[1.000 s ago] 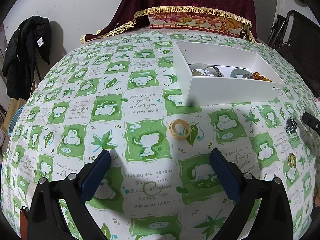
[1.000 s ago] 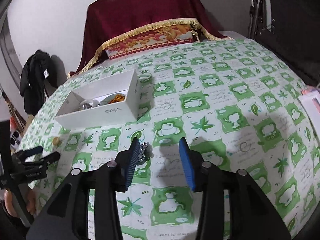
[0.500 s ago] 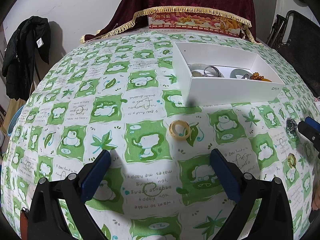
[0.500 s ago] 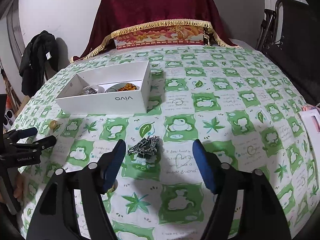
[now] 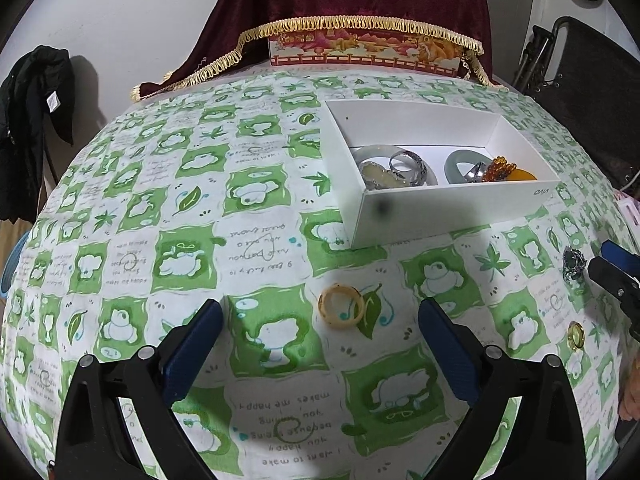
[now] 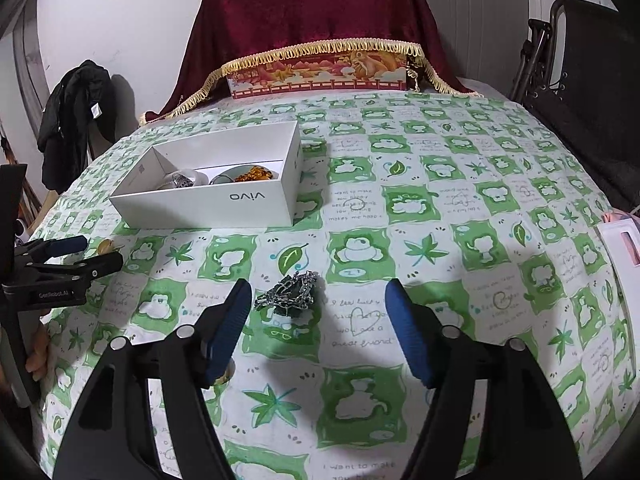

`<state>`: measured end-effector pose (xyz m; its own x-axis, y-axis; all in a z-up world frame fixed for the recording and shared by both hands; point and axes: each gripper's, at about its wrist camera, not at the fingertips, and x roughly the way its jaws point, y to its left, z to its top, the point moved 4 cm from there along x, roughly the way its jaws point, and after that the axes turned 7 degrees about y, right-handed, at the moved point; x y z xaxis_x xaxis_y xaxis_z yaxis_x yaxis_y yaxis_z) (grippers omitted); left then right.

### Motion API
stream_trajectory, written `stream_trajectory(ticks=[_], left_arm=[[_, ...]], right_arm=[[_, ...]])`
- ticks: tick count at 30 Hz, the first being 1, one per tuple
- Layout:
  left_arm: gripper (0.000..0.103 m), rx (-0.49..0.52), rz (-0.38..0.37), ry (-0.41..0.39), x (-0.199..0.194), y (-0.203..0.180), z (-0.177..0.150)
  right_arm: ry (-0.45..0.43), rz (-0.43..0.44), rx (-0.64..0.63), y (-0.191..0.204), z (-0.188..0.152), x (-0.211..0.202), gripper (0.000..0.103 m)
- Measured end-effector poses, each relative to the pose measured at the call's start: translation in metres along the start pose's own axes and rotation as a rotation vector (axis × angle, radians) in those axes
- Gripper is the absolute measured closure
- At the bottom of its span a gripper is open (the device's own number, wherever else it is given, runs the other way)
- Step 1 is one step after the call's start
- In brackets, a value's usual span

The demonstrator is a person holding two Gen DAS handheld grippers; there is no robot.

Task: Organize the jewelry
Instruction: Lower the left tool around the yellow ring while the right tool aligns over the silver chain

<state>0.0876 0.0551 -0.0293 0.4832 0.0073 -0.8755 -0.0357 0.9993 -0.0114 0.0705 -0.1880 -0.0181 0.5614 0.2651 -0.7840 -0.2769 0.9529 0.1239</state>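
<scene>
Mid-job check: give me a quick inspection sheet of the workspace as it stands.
Surface: green frog-print tablecloth.
Job's things: white box holds bangles and beads; yellow bangle, small gold ring and dark chain piece lie loose on the cloth.
Clutter: pink-white item at the table edge.
Grippers: left gripper and right gripper, jaws open, empty.
Cables: nothing seen.
Surroundings: maroon-draped stand, black jacket.

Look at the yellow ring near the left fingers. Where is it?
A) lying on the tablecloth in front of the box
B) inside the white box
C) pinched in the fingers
A: the yellow ring lies flat on the green tablecloth, nearer than the white box, between the open left fingers and untouched.
</scene>
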Motion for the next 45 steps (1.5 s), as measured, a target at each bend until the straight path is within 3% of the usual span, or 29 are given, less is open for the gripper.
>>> stream_trajectory(ticks=[21, 23, 31, 34, 45], left_arm=[[0.003, 0.020, 0.028, 0.005, 0.000, -0.004, -0.001], [0.003, 0.020, 0.028, 0.005, 0.000, -0.003, -0.001], [0.004, 0.025, 0.024, -0.006, -0.001, -0.004, -0.001], [0.013, 0.029, 0.006, -0.014, -0.003, -0.005, -0.001], [0.038, 0.059, -0.037, -0.033, -0.005, -0.011, 0.005]], right_arm=[[0.066, 0.009, -0.056, 0.014, -0.006, 0.012, 0.036], [0.064, 0.012, -0.051, 0.013, -0.004, 0.012, 0.043], [0.079, 0.018, -0.063, 0.017, -0.005, 0.015, 0.052], [0.100, 0.031, -0.066, 0.018, -0.005, 0.020, 0.061], [0.100, 0.056, -0.049, 0.016, -0.005, 0.020, 0.064]])
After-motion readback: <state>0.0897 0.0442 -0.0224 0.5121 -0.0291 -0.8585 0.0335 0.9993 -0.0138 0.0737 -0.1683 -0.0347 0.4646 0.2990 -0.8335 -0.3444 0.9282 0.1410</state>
